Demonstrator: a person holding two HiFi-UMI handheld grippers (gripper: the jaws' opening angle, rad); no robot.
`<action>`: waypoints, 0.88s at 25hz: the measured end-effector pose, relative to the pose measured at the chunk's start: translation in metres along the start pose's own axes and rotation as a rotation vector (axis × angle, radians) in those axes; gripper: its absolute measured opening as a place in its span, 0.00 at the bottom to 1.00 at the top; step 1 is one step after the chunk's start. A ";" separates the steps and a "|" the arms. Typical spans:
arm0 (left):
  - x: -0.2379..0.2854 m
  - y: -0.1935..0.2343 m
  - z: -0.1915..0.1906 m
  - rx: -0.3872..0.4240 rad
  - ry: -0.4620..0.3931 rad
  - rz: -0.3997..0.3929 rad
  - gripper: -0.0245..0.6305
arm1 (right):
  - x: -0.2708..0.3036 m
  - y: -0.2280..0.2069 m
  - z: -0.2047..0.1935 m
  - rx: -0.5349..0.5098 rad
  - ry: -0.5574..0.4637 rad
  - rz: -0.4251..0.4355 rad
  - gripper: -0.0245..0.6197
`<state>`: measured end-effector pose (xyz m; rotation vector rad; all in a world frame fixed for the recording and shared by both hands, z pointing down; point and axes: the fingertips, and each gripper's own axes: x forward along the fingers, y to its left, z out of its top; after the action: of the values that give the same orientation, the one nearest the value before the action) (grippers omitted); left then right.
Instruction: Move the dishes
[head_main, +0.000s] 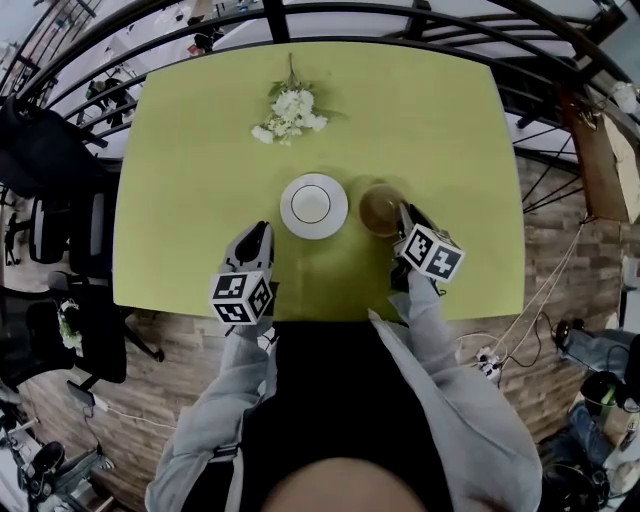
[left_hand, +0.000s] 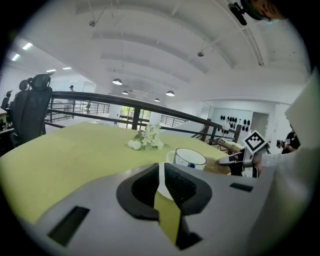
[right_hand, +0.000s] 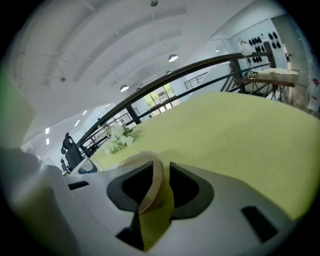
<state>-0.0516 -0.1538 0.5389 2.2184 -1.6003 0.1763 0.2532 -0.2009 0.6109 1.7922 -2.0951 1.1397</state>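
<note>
- On the green table (head_main: 200, 150), the white saucer (head_main: 292, 222) with its cup (head_main: 311, 203) lies ahead-right of my left gripper (head_main: 260, 232), whose jaws are narrowly apart and empty.
- The brown dish (head_main: 376, 208) sits just right of the saucer; my right gripper (head_main: 405, 213) pinches its near rim.

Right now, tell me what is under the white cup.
The white cup stands on a white saucer, which lies on the green table. Only the saucer's rim shows; its middle is covered by the cup.
</note>
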 end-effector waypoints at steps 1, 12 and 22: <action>0.000 -0.002 0.002 0.003 -0.002 -0.004 0.11 | -0.001 0.001 0.001 0.006 -0.010 0.012 0.23; 0.004 -0.029 0.039 0.049 -0.069 -0.073 0.11 | -0.062 0.033 0.048 -0.188 -0.198 0.088 0.27; 0.000 -0.067 0.078 0.113 -0.145 -0.157 0.11 | -0.093 0.089 0.068 -0.339 -0.284 0.213 0.10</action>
<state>0.0014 -0.1661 0.4514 2.4827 -1.5134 0.0644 0.2221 -0.1713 0.4719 1.6787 -2.5065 0.5399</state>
